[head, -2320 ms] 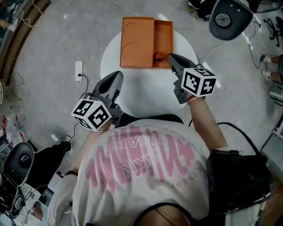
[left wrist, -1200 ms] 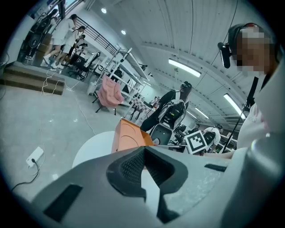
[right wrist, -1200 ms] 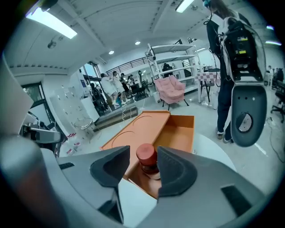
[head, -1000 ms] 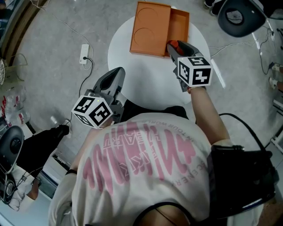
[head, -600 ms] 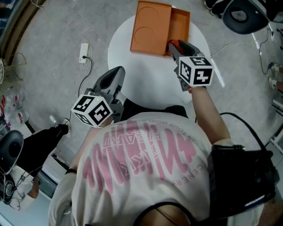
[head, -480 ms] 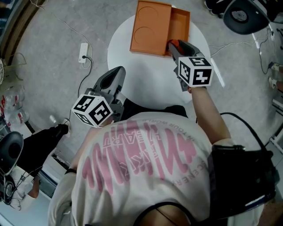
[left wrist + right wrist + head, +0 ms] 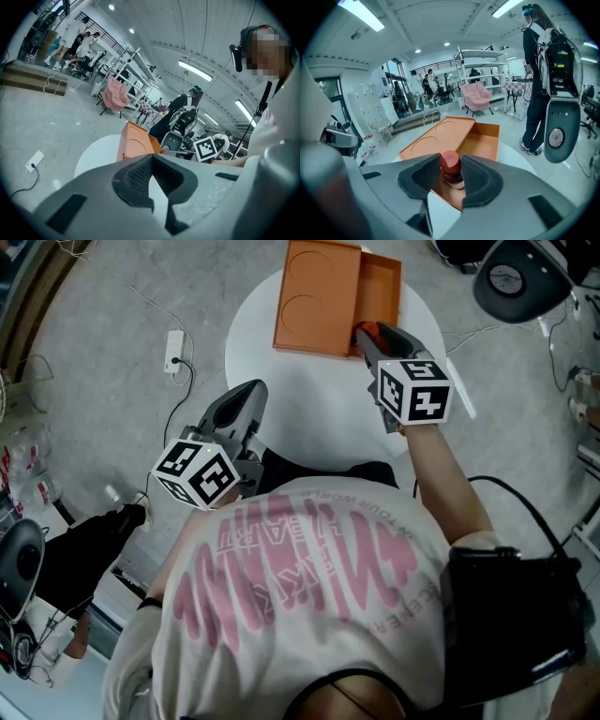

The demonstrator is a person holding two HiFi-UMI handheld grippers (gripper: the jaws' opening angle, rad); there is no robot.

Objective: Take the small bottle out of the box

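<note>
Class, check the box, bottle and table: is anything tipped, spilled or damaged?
Nothing stands out: the small bottle stands upright in the orange box, which lies flat on the white table; no spill or damage.

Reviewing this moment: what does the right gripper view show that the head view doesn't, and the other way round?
Right gripper view only: the right tool with its pads pressed on the red cap of the small bottle, which stands at the near end of the orange box; its jaws have just been closing. A person stands beyond.
Head view only: the left tool, by the near edge of the table, apart from the box.
Both: the open orange box, with the right tool at it.
</note>
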